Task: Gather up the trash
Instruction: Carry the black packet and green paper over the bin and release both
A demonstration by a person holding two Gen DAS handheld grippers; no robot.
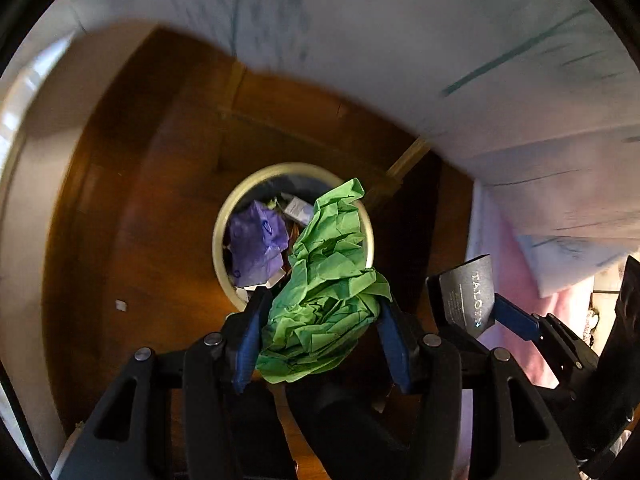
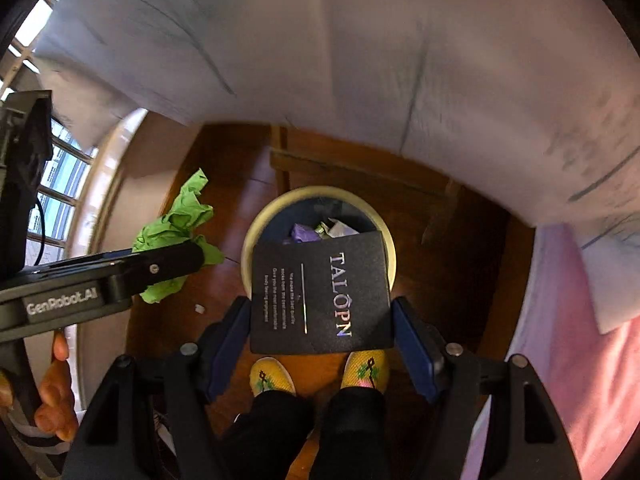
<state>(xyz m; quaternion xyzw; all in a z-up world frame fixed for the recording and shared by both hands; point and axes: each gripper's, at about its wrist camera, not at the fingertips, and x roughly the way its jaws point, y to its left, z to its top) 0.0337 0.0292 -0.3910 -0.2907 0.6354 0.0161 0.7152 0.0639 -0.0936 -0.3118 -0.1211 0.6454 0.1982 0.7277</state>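
Trash poised over the bin — a person standing on a dark wooden floor (image 2: 472, 264) holds two handheld grippers above a round, cream-rimmed waste bin (image 2: 256, 224) already partly filled with a crumpled purple wrapper (image 1: 256, 240) and other scraps. The left gripper (image 1: 320, 320) is clamped on a crumpled wad of bright green paper (image 1: 324, 280), its blue pads (image 1: 246, 340) pressing in from both sides; the right gripper (image 2: 320, 324) grips a flat black card packet printed "TALOPN" (image 2: 320, 296) by its two side edges, jaws spread wide to span it. Both tools point steeply downward, apparently so each piece can drop straight in once released.

The left wrist view shows the green wad overlapping the bin's mouth and gives the clearer look at what lies inside; the right gripper and its black packet appear only at its right edge. The right wrist view adds what the other cannot — the person's yellow patterned shoes (image 2: 272, 376) just short of the bin, fingers (image 2: 56, 396) wrapped around the left tool's handle, a window (image 2: 60, 184) at far left, and the green wad seen off to the bin's left. A pale, blurred bedsheet (image 2: 320, 60) edges both views.
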